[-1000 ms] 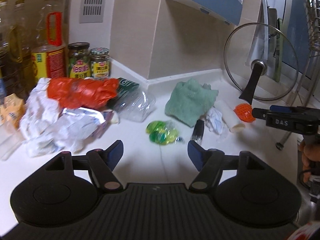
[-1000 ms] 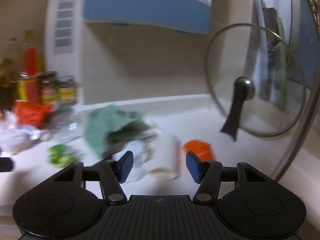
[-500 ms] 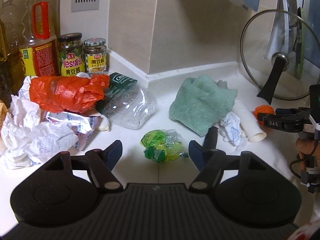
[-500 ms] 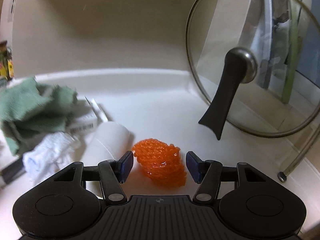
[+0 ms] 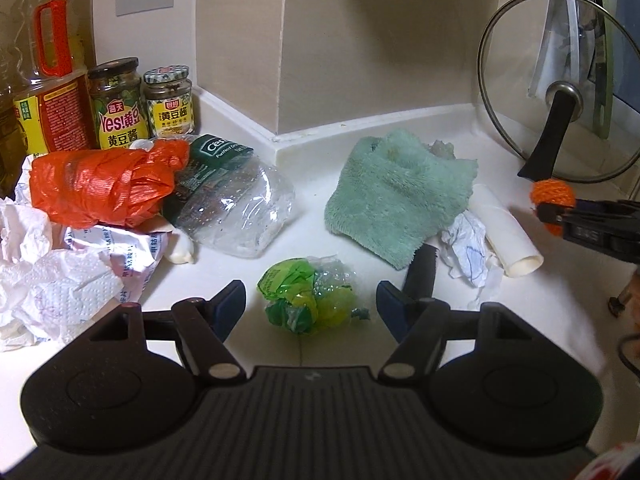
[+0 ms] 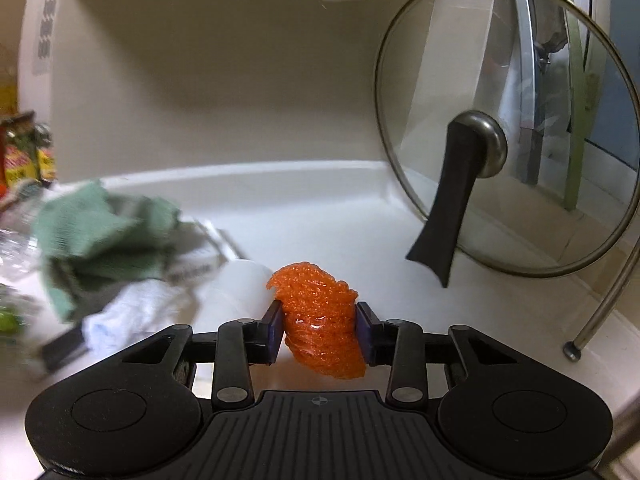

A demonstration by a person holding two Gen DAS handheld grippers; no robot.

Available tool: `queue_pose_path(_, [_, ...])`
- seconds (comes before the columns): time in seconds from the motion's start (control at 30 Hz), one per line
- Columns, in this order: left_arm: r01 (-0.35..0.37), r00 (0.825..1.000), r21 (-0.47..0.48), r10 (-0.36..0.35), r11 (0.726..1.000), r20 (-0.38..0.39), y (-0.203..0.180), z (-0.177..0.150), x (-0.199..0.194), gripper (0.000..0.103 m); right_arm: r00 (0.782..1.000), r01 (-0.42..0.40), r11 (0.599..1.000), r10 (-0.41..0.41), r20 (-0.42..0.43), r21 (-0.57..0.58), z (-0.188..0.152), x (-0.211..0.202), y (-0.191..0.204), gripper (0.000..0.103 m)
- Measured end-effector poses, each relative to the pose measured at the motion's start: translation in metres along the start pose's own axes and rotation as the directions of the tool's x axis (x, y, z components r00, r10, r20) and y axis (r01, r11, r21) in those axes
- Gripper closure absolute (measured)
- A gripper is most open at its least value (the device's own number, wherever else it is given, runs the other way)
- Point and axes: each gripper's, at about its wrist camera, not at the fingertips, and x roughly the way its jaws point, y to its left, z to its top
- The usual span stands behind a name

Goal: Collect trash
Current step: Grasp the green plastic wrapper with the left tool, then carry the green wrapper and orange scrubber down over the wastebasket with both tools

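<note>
My right gripper (image 6: 320, 330) is shut on an orange mesh wad (image 6: 320, 316) and holds it above the white counter; the wad also shows at the right of the left wrist view (image 5: 552, 196). My left gripper (image 5: 311, 306) is open, its fingers on either side of a crumpled green and yellow wrapper (image 5: 308, 300) on the counter. More trash lies around: an orange plastic bag (image 5: 104, 186), a crushed clear bottle (image 5: 236, 204), crumpled white paper (image 5: 44, 272), a small paper wad (image 5: 466, 246) and a white tube (image 5: 506, 236).
A green cloth (image 5: 400, 192) lies mid-counter with a black handle (image 5: 420, 276) sticking out from under it. A glass pot lid (image 6: 508, 128) leans at the right. Sauce jars (image 5: 116, 104) and an oil bottle (image 5: 48, 64) stand at the back left.
My right gripper closed on the orange mesh wad and lifted it off the counter. My left gripper moved forward until its open fingers flank the green wrapper.
</note>
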Motion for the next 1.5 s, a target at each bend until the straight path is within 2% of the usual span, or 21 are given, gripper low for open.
queue_pose_path(0.1, [-0.006, 1.0, 0.008, 0.006, 1.0, -0.014, 0.0, 0.001, 0.009, 0.042, 1.0, -0.019, 1.0, 0.019, 0.015, 0.0, 0.0, -0.014, 0.008, 0.065])
queue_pose_path(0.13, [-0.007, 1.0, 0.017, 0.007, 1.0, -0.021, 0.0, 0.0, 0.012, 0.049, 0.999, -0.029, 1.0, 0.029, 0.016, 0.004, 0.0, -0.017, 0.009, 0.065])
queue_pose_path(0.23, [-0.01, 0.999, 0.025, 0.01, 1.0, -0.031, 0.001, -0.002, 0.016, 0.063, 0.999, -0.045, 0.999, 0.045, 0.02, 0.007, 0.0, -0.025, 0.015, 0.065])
queue_pose_path(0.33, [-0.012, 1.0, 0.013, 0.013, 1.0, -0.027, 0.005, -0.004, 0.01, 0.072, 0.998, -0.056, 0.998, 0.056, 0.024, 0.006, -0.001, -0.033, 0.019, 0.065])
queue_pose_path(0.47, [-0.01, 1.0, -0.016, 0.01, 1.0, -0.019, 0.014, -0.01, -0.006, 0.074, 0.996, -0.083, 0.997, 0.083, 0.035, 0.0, -0.001, -0.048, 0.028, 0.065])
queue_pose_path(0.7, [-0.001, 1.0, -0.061, 0.002, 0.998, 0.004, 0.031, -0.025, -0.05, 0.075, 0.982, -0.187, 0.982, 0.187, 0.029, -0.007, -0.005, -0.076, 0.057, 0.065])
queue_pose_path(0.87, [0.002, 1.0, -0.075, -0.001, 0.997, 0.013, 0.044, -0.041, -0.089, 0.075, 0.961, -0.277, 0.961, 0.277, 0.004, -0.024, -0.016, -0.1, 0.088, 0.065])
queue_pose_path(1.03, [0.012, 1.0, -0.072, -0.012, 0.997, -0.008, 0.055, -0.066, -0.124, 0.075, 0.938, -0.345, 0.937, 0.344, -0.032, -0.049, -0.032, -0.127, 0.123, 0.065])
queue_pose_path(1.3, [0.026, 0.998, -0.066, -0.03, 0.997, -0.061, 0.072, -0.116, -0.165, 0.075, 0.902, -0.426, 0.903, 0.418, -0.109, -0.052, -0.064, -0.164, 0.17, 0.065])
queue_pose_path(1.5, [0.031, 0.993, -0.067, -0.038, 0.997, -0.109, 0.086, -0.146, -0.18, 0.075, 0.87, -0.479, 0.873, 0.459, -0.182, -0.088, -0.091, -0.181, 0.204, 0.065])
